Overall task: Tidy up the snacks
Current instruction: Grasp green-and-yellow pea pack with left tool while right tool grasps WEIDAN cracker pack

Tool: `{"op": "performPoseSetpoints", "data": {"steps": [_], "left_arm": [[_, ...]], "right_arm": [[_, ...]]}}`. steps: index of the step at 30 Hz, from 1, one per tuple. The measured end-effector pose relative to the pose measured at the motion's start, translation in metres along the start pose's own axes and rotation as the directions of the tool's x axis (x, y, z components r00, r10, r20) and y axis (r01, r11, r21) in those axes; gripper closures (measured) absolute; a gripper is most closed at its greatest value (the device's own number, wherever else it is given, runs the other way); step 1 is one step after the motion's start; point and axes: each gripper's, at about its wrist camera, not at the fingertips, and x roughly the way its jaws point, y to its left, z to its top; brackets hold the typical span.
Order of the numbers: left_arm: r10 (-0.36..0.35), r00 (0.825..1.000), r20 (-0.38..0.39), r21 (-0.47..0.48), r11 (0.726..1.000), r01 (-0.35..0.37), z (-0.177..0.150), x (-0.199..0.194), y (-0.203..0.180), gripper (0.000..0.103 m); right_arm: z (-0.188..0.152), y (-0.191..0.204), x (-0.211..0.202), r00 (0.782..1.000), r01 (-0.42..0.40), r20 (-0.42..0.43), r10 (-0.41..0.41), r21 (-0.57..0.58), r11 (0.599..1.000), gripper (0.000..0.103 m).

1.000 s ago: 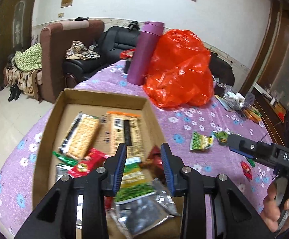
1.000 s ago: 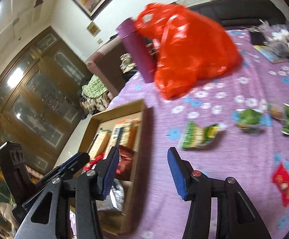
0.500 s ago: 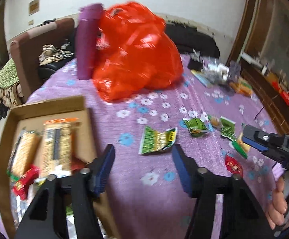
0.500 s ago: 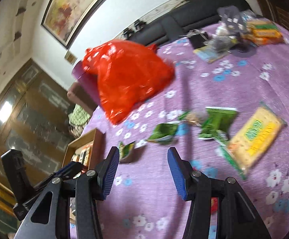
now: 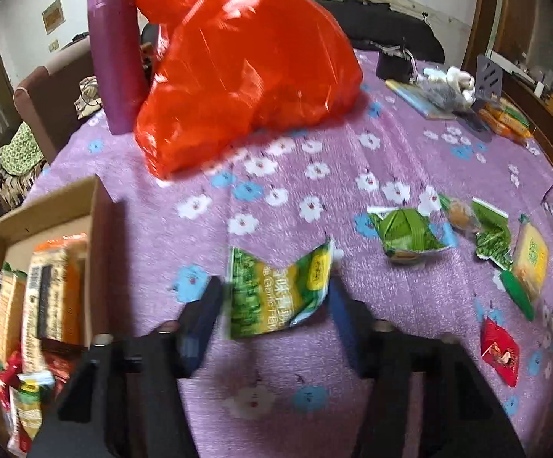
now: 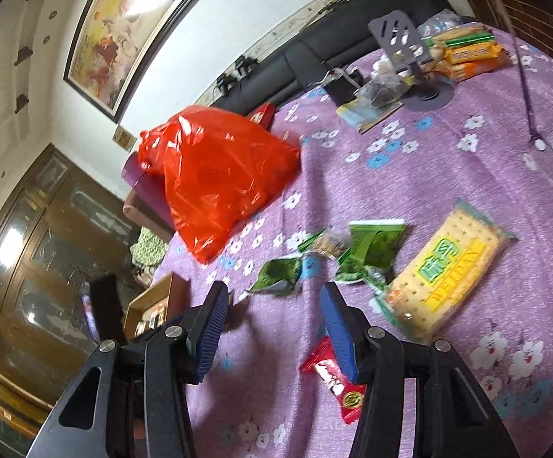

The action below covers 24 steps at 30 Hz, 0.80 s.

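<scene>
Now the green snack packet (image 5: 278,294) lies between the spread-apart left gripper (image 5: 274,307) fingers.

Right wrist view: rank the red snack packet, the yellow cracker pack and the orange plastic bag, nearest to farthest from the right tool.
1. Red snack packet: directly beside the right tool, partly behind its right finger.
2. Yellow cracker pack: farther out, to the right.
3. Orange plastic bag: farthest, upper left on the tablecloth.

Left gripper (image 5: 274,305) left cardboard box (image 5: 101,206), now straddles green snack packet (image 5: 276,290).
</scene>
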Motion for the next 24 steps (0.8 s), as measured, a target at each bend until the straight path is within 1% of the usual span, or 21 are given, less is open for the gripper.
{"op": "performPoseSetpoints", "data": {"steps": [1, 2, 3, 5, 6, 8, 9, 11, 14, 15, 16, 19, 20, 21, 22, 23, 24], "left_arm": [[0.008, 1.0, -0.003, 0.008, 1.0, -0.008, -0.002, 0.003, -0.002, 0.056], [0.01, 1.0, 0.003, 0.007, 1.0, -0.01, -0.004, 0.006, -0.003, 0.062], [0.01, 1.0, 0.012, 0.0, 1.0, -0.01, -0.007, 0.006, -0.004, 0.069], [0.013, 0.999, 0.043, 0.008, 1.0, -0.013, -0.011, 0.002, -0.006, 0.076], [-0.001, 0.999, 0.046, 0.01, 1.0, 0.0, -0.012, 0.0, -0.007, 0.076], [-0.051, 0.997, 0.057, 0.006, 0.999, 0.051, -0.017, -0.007, -0.007, 0.077], [-0.066, 0.996, 0.064, 0.016, 0.998, 0.066, -0.019, -0.011, -0.009, 0.078], [-0.094, 0.993, 0.073, 0.021, 0.996, 0.092, -0.024, -0.017, -0.011, 0.078], [-0.137, 0.986, 0.09, 0.032, 0.99, 0.134, -0.034, -0.028, -0.013, 0.078], [-0.148, 0.984, 0.096, 0.036, 0.989, 0.145, -0.036, -0.031, -0.014, 0.078], [-0.159, 0.982, 0.101, 0.04, 0.987, 0.156, -0.039, -0.033, -0.015, 0.078], [-0.171, 0.977, 0.125, 0.058, 0.985, 0.165, -0.044, -0.038, -0.019, 0.078], [-0.174, 0.976, 0.133, 0.061, 0.984, 0.167, -0.045, -0.039, -0.02, 0.078], [-0.18, 0.974, 0.138, 0.062, 0.983, 0.172, -0.045, -0.039, -0.021, 0.078], [-0.189, 0.972, 0.139, 0.063, 0.981, 0.182, -0.045, -0.039, -0.021, 0.078], [-0.195, 0.971, 0.141, 0.063, 0.98, 0.187, -0.044, -0.039, -0.021, 0.078], [-0.2, 0.969, 0.144, 0.063, 0.979, 0.193, -0.044, -0.04, -0.02, 0.078]], "right_arm": [[0.002, -0.003, -0.002, 1.0, 0.013, 0.011, -0.013, 0.006, 1.0, 0.048], [0.005, -0.007, -0.007, 0.998, 0.049, 0.026, -0.049, 0.015, 0.999, 0.048], [0.007, -0.01, -0.011, 0.994, 0.105, 0.036, -0.105, 0.014, 0.994, 0.048], [0.01, -0.017, -0.019, 0.971, 0.226, 0.07, -0.227, 0.02, 0.974, 0.048], [0.011, -0.021, -0.02, 0.955, 0.287, 0.069, -0.288, 0.029, 0.958, 0.048], [0.012, -0.032, -0.021, 0.926, 0.371, 0.058, -0.374, 0.062, 0.927, 0.049], [0.013, -0.038, -0.019, 0.919, 0.387, 0.042, -0.391, 0.08, 0.918, 0.049], [0.012, -0.052, -0.014, 0.916, 0.399, -0.01, -0.401, 0.121, 0.909, 0.049], [0.01, -0.059, -0.006, 0.902, 0.432, -0.04, -0.43, 0.126, 0.893, 0.047], [0.009, -0.06, -0.004, 0.905, 0.426, -0.041, -0.424, 0.13, 0.895, 0.047], [0.009, -0.06, -0.001, 0.918, 0.397, -0.035, -0.396, 0.128, 0.909, 0.047], [0.009, -0.053, 0.007, 0.912, 0.408, -0.007, -0.409, 0.091, 0.908, 0.04], [0.01, -0.049, 0.014, 0.91, 0.415, 0.003, -0.415, 0.062, 0.908, 0.04], [0.011, -0.045, 0.02, 0.897, 0.442, -0.004, -0.442, 0.031, 0.896, 0.04], [0.01, -0.042, 0.028, 0.873, 0.488, -0.01, -0.488, -0.007, 0.873, 0.04], [0.009, -0.04, 0.033, 0.862, 0.506, -0.01, -0.506, -0.023, 0.862, 0.04], [0.007, -0.039, 0.035, 0.861, 0.509, -0.01, -0.509, -0.04, 0.86, 0.04]]}}
